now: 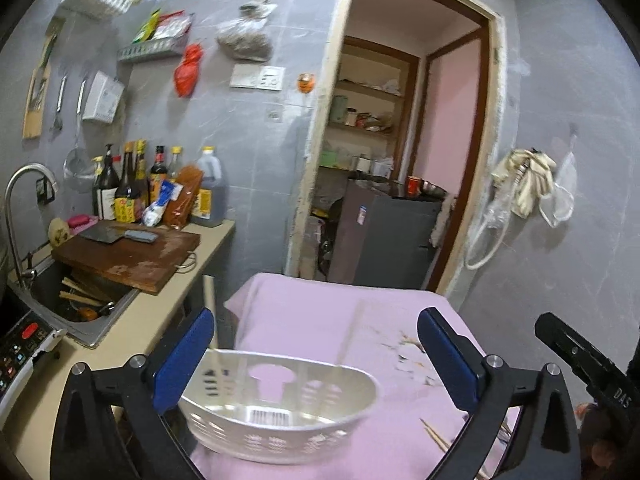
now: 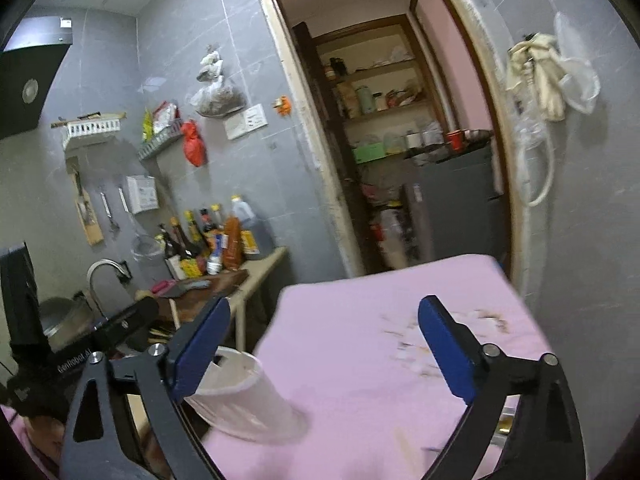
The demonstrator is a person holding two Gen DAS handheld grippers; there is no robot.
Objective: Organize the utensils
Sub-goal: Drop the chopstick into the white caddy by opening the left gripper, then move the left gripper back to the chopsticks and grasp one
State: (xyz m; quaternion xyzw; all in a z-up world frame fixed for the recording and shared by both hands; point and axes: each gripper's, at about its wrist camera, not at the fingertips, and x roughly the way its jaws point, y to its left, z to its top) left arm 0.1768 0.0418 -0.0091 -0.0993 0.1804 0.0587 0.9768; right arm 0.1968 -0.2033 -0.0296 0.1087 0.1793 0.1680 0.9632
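Left of the basket (image 1: 280, 412) lies the counter (image 1: 120, 332) with its sink (image 1: 76, 300). The white basket sits on the pink cloth (image 1: 340, 320), between the wide-spread, empty left gripper (image 1: 316, 356). Chopsticks (image 1: 434, 436) lie right of the basket. The right gripper (image 2: 324, 348) also gapes wide, empty.

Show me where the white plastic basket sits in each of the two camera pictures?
Left wrist view: the basket is at bottom centre on the pink cloth.
Right wrist view: the basket is at lower left, seen end-on.
Shared landmark: the red bag hanging on the grey wall.
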